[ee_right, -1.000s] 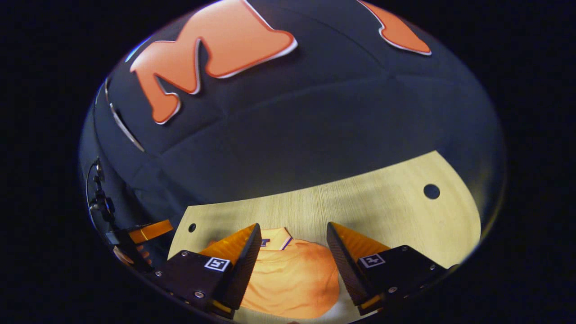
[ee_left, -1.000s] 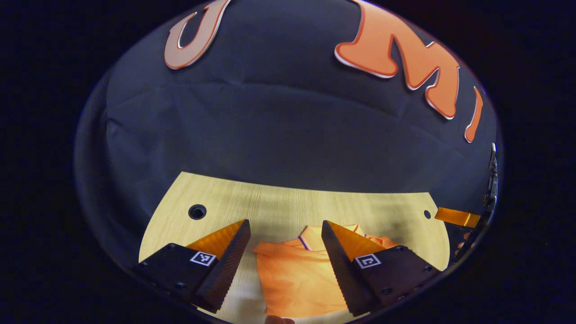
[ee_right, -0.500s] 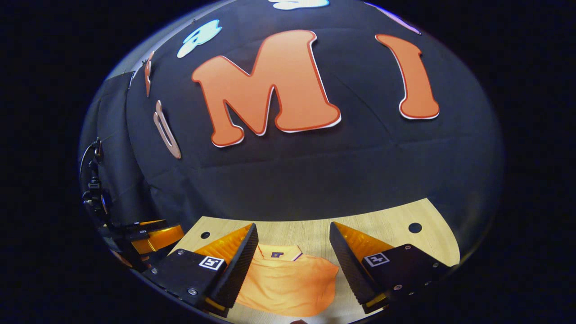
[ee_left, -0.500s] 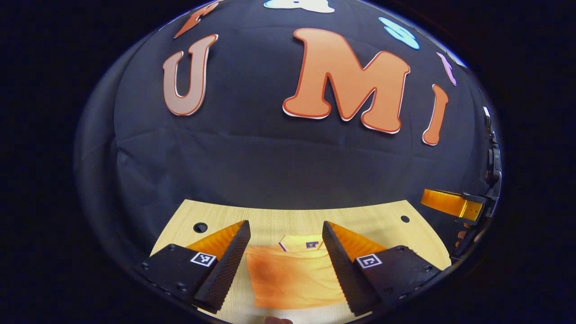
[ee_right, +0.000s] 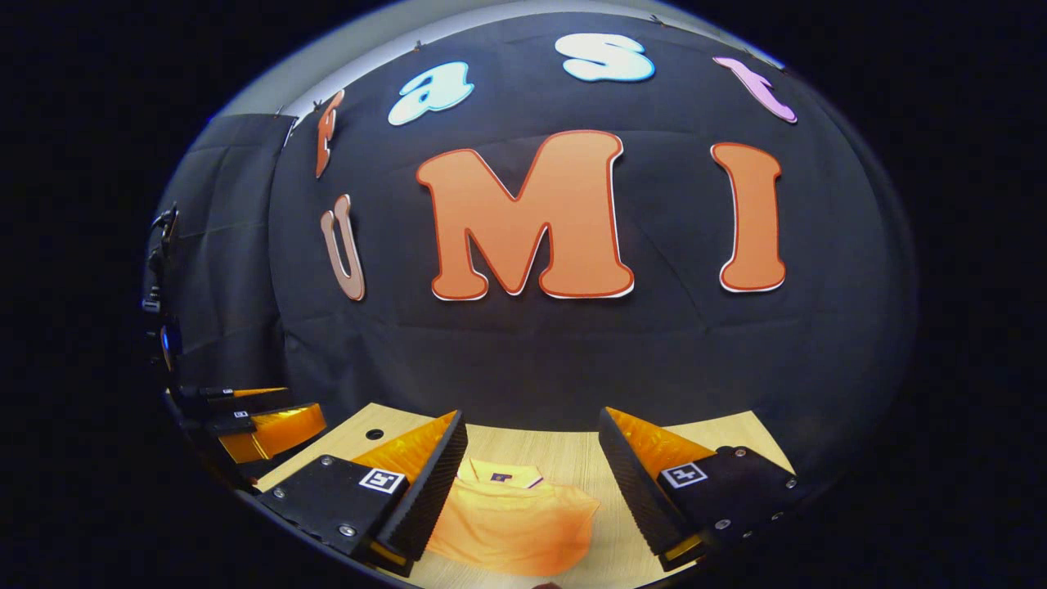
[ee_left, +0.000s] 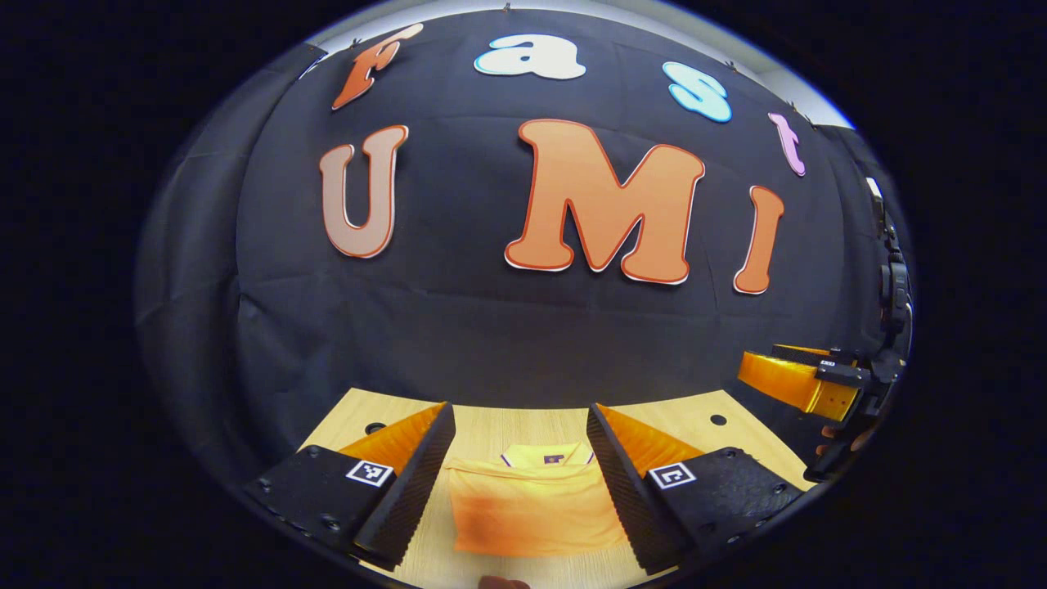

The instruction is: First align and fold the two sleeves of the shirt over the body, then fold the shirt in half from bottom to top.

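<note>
Soft cloth shirt [ee_left: 536,507], wood-grain table [ee_left: 523,421]

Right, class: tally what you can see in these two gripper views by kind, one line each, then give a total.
Shirt: 1
Table: 1
Grippers: 2, left and right
Table holes: 2, and
Total: 6

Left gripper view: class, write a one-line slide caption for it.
Open left gripper above a folded orange shirt on the wooden table, right gripper off to the side.
</note>
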Tool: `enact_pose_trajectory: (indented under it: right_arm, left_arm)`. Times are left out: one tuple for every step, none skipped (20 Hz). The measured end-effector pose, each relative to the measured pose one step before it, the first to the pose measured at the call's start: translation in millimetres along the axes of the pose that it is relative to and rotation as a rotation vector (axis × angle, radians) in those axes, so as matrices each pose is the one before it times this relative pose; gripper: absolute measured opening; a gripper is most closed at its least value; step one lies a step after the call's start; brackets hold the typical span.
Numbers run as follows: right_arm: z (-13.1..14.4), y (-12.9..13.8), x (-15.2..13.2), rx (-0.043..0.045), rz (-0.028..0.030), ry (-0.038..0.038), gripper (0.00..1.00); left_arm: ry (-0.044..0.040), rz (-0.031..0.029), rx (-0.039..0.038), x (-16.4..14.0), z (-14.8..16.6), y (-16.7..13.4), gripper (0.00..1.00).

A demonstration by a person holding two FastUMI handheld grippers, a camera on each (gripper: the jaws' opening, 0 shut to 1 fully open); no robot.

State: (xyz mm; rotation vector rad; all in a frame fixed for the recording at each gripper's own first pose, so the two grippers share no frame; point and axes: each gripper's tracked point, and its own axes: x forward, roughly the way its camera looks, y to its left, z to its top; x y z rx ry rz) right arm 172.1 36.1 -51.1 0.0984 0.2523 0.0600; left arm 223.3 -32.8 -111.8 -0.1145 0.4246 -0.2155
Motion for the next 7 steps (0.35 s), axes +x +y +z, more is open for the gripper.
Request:
enact_pose_trajectory:
  right_arm:
    - [3.11,2.84,-7.11,-0.01285,-0.00238,-0.01404,0.98]
    - [2.35,2.57,-4.35,-0.00056,-0.00053,-0.01122,1.0]
    - [2.42,2.63,-5.38,0.0017,-0.00145,-0.01093,0.98]
    - [2.19,-0.36,-3.83,0.00229,-0.00489,-0.01673,0.98]
    - [3.59,2.44,-3.3,0.00021,0.00399,-0.01804,0.98]
    - [2.09,1.49,-4.44,-0.00433,0.00162,-0.01425,0.98]
    - [1.21,0.2,-3.72,-0.00996,-0.00221,-0.01191,0.98]
  left_arm:
    - [-0.01235,0.005,-0.00058,-9.23,1.41,-2.25,0.97]
    - [-0.01356,0.00463,-0.00386,-4.6,0.45,-0.68,0.97]
    - [-0.01937,0.00318,0.00036,-5.57,2.39,-1.01,0.97]
    - [-0.038,0.0053,0.00477,-5.05,5.68,0.4,0.97]
    - [-0.02843,-0.00206,0.00903,-4.4,2.22,-2.03,0.97]
    - [-0.01949,-0.00232,0.00773,-6.12,0.51,-3.19,0.97]
    - [-0.01336,-0.0072,0.01105,-5.0,0.01,-3.27,0.97]
